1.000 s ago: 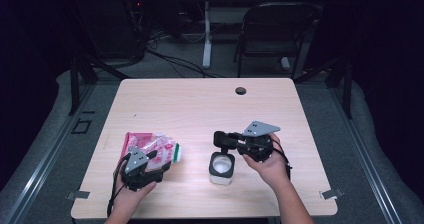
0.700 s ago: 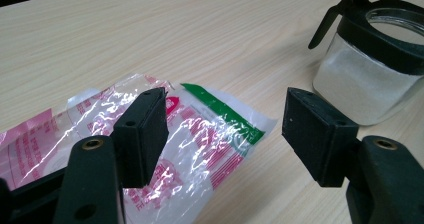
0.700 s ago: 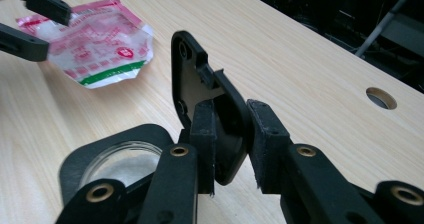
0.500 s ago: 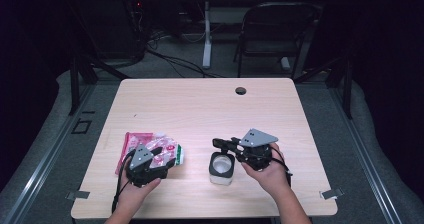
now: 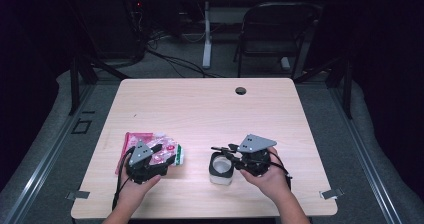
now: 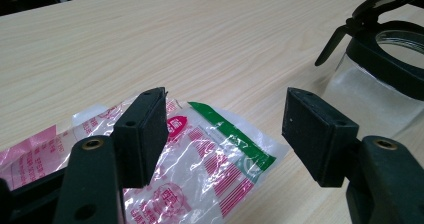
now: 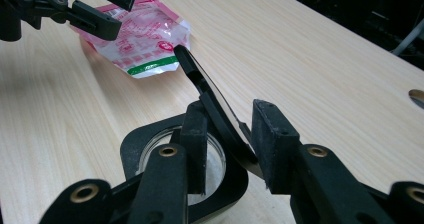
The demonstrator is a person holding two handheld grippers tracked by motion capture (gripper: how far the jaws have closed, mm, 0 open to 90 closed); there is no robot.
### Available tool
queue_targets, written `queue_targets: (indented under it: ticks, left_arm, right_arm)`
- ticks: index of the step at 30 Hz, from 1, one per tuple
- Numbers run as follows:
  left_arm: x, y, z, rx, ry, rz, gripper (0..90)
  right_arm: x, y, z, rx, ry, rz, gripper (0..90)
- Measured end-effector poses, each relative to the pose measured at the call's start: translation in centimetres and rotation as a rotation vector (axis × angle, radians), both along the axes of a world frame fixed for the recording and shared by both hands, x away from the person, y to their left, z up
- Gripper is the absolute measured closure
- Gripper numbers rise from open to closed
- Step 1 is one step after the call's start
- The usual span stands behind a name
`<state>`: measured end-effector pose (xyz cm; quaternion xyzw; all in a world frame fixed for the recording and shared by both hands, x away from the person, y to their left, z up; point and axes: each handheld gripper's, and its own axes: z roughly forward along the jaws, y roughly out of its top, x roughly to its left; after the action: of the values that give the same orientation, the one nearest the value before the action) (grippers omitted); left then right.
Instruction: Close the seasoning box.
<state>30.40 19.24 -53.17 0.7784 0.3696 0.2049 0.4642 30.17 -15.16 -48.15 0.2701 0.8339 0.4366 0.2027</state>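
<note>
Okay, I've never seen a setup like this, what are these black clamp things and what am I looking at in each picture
A person at a wooden table holds a hand-operated clamp tool in each hand. One camera looks down from above; the other two ride on the clamps. The left gripper hovers open over a pink plastic packet, not pressing it. The right gripper straddles the flipped-up black lid of a clear jar; its jaws have just been opening, and whether its pads press the lid is unclear.

Pink-and-red printed bag [image 6: 200, 169], clear plastic with white patches and a green stripe at one end, on a pale wood-grain table [image 5: 210, 109]. The container [image 5: 220, 168] is frosted clear with a black rim and black lid [image 7: 215, 109]. Both grippers all black [image 6: 225, 134] [image 7: 227, 149].
</note>
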Motion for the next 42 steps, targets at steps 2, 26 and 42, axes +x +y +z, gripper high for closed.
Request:
queue_targets:
  ticks: [2,26,42]
  left_arm:
    - [0.02,0.06,0.03,0.001,-0.003,-0.001,34.7]
    - [0.36,-0.2,-0.22,0.015,0.018,0.0,34.7]
    - [0.31,-0.18,-0.2,0.016,0.016,0.001,34.7]
  right_arm:
    - [0.08,-0.06,-0.16,0.009,0.019,0.007,67.0]
    - [-0.07,0.03,-0.74,0.012,0.065,0.067,54.2]
    - [-0.04,0.01,-0.75,0.011,0.074,0.076,52.8]
